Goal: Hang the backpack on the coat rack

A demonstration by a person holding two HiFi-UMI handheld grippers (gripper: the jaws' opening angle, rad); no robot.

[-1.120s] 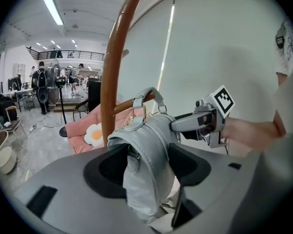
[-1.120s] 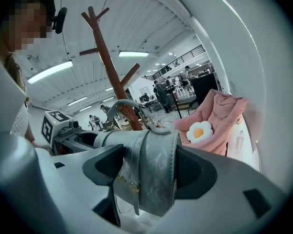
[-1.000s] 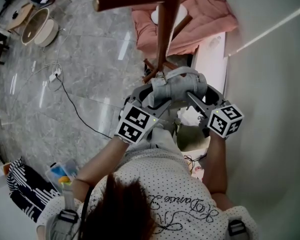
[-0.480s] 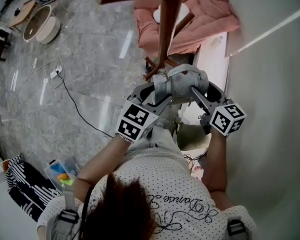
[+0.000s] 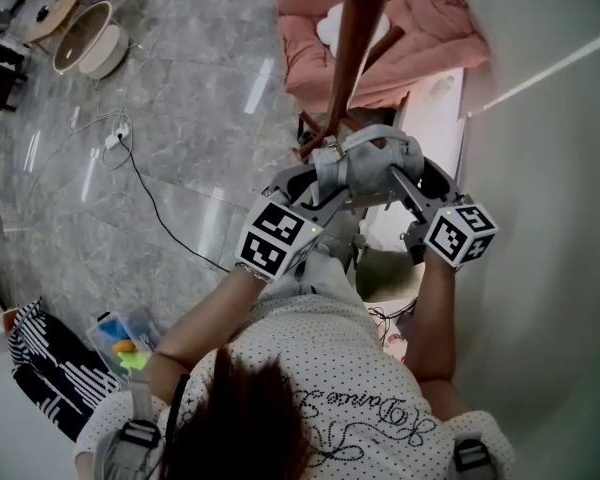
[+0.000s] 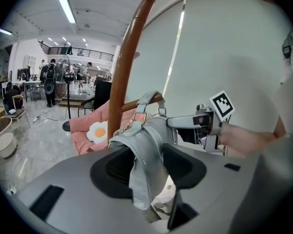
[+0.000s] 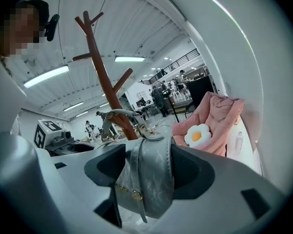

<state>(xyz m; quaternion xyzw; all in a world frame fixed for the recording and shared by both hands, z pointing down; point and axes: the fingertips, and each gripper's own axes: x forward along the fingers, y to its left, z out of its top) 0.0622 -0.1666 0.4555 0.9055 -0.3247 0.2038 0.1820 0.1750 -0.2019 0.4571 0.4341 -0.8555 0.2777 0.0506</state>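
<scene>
A small grey backpack [image 5: 365,168] hangs in the air between both grippers, close in front of the brown wooden coat rack [image 5: 350,58]. My left gripper [image 5: 315,183] grips its left side, and its jaws are closing on the grey fabric [image 6: 146,145] between them. My right gripper [image 5: 405,178] is shut on the right side, with a broad fold of the backpack [image 7: 149,174] filling its jaws. The top handle [image 6: 149,99] and metal clasps point toward the rack's pole [image 6: 124,67]. The rack's pegs [image 7: 90,26] branch off higher up.
A pink padded seat [image 5: 420,38] with a flower-shaped cushion [image 6: 98,130] stands behind the rack. A white wall [image 5: 550,218] runs close on the right. On the grey floor lie a cable [image 5: 150,208], a round basket [image 5: 85,48] and a striped bag [image 5: 50,368].
The backpack stays held by both grippers in about the same spot beside the pole. The left jaws have drawn in a little on it.
</scene>
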